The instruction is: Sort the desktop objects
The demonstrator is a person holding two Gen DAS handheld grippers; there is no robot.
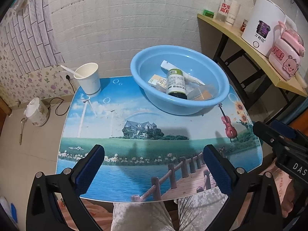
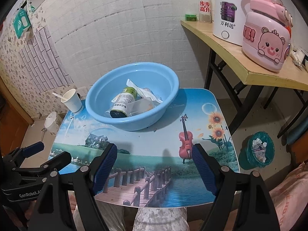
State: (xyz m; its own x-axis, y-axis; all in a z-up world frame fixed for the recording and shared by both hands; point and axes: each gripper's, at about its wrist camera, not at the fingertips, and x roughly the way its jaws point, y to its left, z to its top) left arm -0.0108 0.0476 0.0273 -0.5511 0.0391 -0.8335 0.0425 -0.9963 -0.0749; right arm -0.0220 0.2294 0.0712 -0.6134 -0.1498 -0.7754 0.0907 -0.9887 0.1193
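A light blue basin (image 1: pixel 146 61) (image 2: pixel 100 96) stands at the far side of the small picture-printed table (image 1: pixel 134 173) (image 2: pixel 163 182). Inside it lie a dark medicine bottle with a green and white label (image 1: pixel 176 82) (image 2: pixel 123 102), a white tube (image 1: pixel 184 73), small boxes (image 1: pixel 156 81) and clear packets (image 2: pixel 142 105). A white paper cup (image 1: pixel 89 79) (image 2: pixel 72 101) with a plastic spoon stands to the basin's left. My left gripper (image 1: pixel 154 154) hovers open over the table's near edge, empty. My right gripper (image 2: pixel 154 152) is open and empty too, near the front edge.
A yellow side table (image 1: pixel 250 50) (image 2: pixel 231 61) on the right carries a white kettle (image 1: pixel 263 25), a pink jug (image 2: pixel 267 36) and a glass bottle (image 2: pixel 204 5). A green waste bin (image 2: pixel 258 152) sits on the floor at right. A white pot (image 1: pixel 36 111) stands on the floor at left.
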